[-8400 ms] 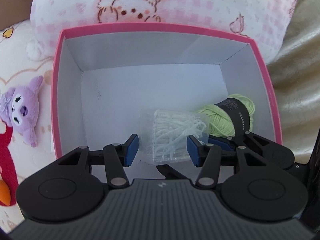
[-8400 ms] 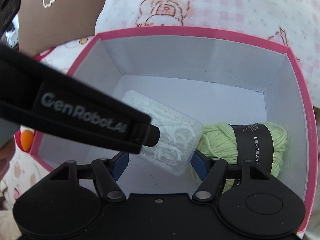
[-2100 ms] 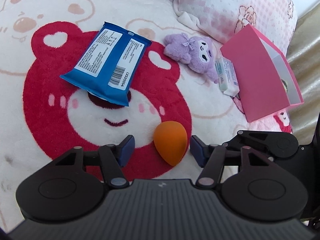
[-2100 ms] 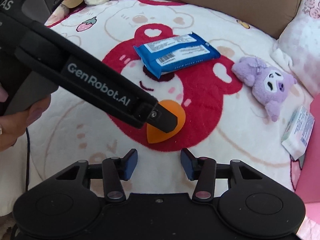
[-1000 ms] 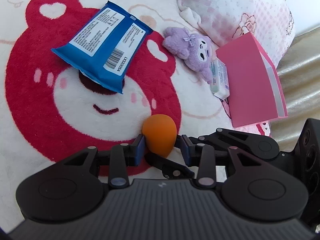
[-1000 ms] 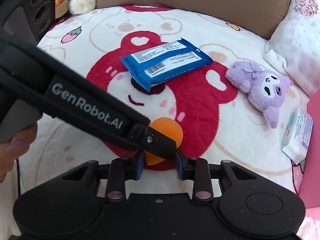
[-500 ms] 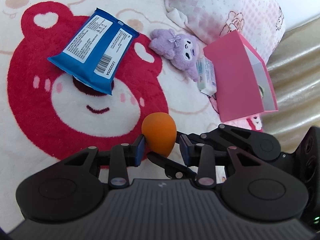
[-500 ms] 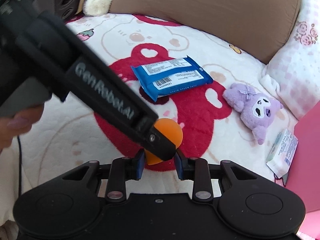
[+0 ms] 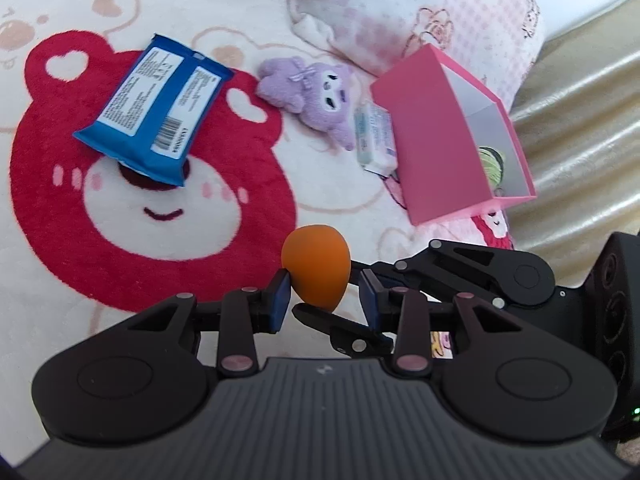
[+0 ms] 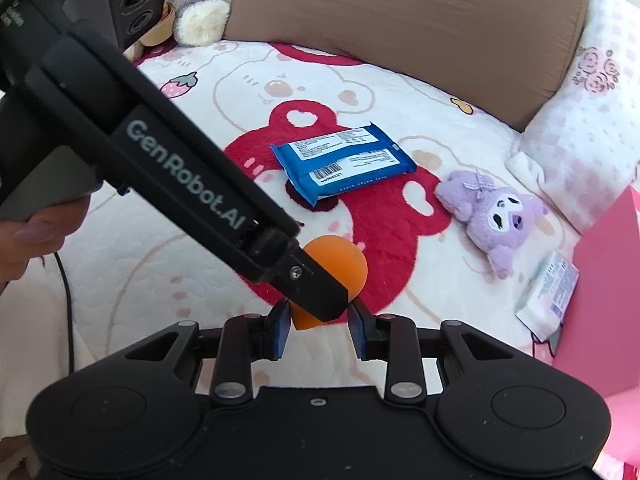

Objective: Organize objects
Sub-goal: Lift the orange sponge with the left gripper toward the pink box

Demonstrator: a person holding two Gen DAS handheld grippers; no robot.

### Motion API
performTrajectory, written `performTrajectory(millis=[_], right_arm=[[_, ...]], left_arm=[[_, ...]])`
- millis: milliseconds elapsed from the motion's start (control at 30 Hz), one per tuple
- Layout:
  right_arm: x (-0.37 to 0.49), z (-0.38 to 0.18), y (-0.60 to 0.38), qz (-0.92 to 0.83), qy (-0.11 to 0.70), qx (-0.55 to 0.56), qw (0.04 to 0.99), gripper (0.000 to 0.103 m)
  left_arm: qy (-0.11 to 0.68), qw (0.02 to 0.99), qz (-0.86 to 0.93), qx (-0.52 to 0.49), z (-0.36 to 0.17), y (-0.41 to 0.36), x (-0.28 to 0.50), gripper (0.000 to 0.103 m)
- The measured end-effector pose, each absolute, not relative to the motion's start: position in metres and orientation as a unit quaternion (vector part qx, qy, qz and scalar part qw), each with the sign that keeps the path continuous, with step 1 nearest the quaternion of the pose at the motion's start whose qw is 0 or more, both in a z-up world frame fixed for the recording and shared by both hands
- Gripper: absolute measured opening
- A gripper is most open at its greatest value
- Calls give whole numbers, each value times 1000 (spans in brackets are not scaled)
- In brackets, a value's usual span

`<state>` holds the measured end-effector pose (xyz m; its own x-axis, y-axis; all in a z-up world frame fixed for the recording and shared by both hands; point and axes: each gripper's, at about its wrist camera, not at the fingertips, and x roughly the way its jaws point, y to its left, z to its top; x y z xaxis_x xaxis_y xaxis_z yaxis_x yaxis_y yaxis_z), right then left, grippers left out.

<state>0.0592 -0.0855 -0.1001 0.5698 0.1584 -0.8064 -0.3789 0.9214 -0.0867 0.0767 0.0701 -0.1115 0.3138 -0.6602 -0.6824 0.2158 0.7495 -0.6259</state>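
Note:
An orange egg-shaped sponge (image 9: 316,268) is held between both grippers above the bear-print blanket. My left gripper (image 9: 322,298) is shut on the sponge's lower end. My right gripper (image 10: 318,324) is shut on the same sponge (image 10: 344,264), crossing under the left one. The pink box (image 9: 440,140) lies to the right with a green yarn ball (image 9: 490,160) inside. The blue wipes pack (image 9: 152,112), the purple plush (image 9: 316,92) and a small white packet (image 9: 376,132) lie on the blanket.
A pink checked pillow (image 9: 420,12) lies behind the box. A brown cushion (image 10: 400,28) stands at the far edge. A beige quilted cover (image 9: 580,120) runs along the right. A hand (image 10: 36,240) holds the left gripper's handle.
Both grippers have lifted the orange sponge a little higher off the blanket and shifted toward the pink box. The items on the blanket have not moved.

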Motion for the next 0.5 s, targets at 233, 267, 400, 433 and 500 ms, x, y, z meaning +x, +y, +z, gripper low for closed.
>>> performTrajectory(millis=[233, 267, 400, 433, 500], right_arm=[[56, -86, -98, 138, 441, -108, 880, 36], [54, -83, -99, 139, 440, -112, 880, 36], [54, -76, -107, 136, 428, -125, 885, 36], [52, -73, -109, 134, 425, -123, 887, 36], [46, -67, -113, 132, 422, -116, 890, 36]], left_arm=[[502, 784, -301, -207, -90, 57, 65, 36], [500, 786, -301, -203, -87, 54, 63, 36], [489, 791, -311, -194, -72, 47, 58, 36], [486, 792, -314, -194, -68, 45, 57, 36], [483, 793, -320, -189, -62, 41, 54, 36]])
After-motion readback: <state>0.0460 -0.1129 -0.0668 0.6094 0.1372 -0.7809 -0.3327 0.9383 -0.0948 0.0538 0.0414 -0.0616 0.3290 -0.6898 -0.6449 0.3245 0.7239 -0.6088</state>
